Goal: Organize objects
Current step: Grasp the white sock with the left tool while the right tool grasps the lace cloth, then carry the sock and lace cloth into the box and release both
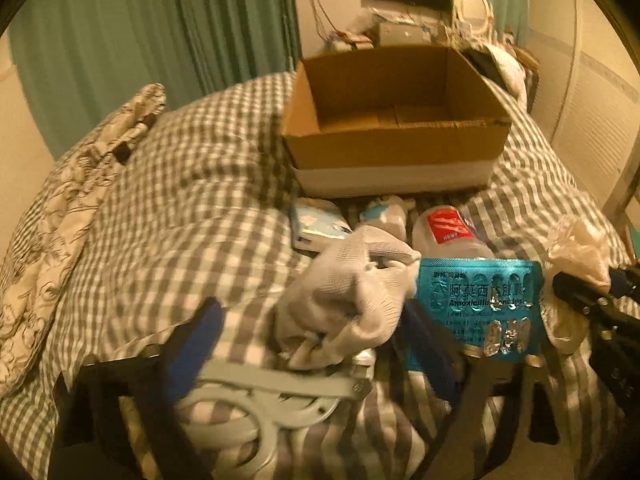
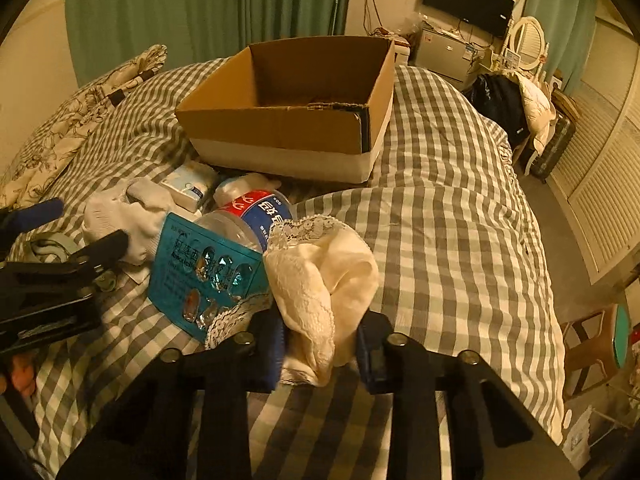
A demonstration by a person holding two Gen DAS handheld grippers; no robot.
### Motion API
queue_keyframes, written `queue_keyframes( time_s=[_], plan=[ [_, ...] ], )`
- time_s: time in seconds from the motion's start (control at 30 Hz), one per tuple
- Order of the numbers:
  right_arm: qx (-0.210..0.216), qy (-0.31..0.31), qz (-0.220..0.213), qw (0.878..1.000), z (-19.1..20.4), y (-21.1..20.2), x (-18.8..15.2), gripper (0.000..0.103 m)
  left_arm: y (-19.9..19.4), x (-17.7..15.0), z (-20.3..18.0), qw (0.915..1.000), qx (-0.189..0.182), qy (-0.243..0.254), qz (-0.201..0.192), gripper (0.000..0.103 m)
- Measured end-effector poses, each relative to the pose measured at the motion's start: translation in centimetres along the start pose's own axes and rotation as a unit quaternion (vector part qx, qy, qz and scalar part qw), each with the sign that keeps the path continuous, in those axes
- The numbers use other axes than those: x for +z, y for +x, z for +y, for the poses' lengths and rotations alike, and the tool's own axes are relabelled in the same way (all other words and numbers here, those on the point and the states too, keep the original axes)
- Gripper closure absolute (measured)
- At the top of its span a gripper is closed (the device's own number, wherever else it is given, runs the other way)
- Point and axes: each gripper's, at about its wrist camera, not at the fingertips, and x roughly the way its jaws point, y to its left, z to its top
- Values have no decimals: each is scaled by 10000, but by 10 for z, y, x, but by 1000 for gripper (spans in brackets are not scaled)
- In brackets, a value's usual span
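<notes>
An open, empty cardboard box (image 1: 394, 120) (image 2: 296, 112) stands on the checked bed. In front of it lies a pile: a white glove (image 1: 348, 288) (image 2: 128, 216), a teal amoxicillin blister pack (image 1: 484, 304) (image 2: 204, 276), a plastic bottle (image 1: 444, 232) (image 2: 252, 216), a tissue pack (image 1: 316, 224) (image 2: 190, 186) and a cream lace cloth (image 1: 576, 256) (image 2: 324, 284). My left gripper (image 1: 316, 344) is open, its blue fingers on either side of the glove. My right gripper (image 2: 322, 354) has its fingers closed on the cream cloth.
Grey scissors (image 1: 256, 404) lie under the left gripper. A floral pillow (image 1: 72, 216) lies at the left. Green curtains (image 2: 200, 4) hang behind the bed. A stool (image 2: 592, 344) and louvred doors (image 2: 604, 200) stand at the right.
</notes>
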Motion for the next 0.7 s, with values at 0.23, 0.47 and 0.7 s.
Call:
queue_keyframes(
  time_s=[0.23,0.47,0.7],
  plan=[
    [69,-41,-125,9999,-1,-5,2,84,2,-1,-11,9996,-147,253,8,50],
    [-62,18,-536,9985,-8,-38,8,88,-30,-1,-3,9994,-145,116,-285,57],
    [-115,-15,-1053,9944,-8,-90,20,88,-82,14,2,9960,-265,71,-847,58]
  ],
)
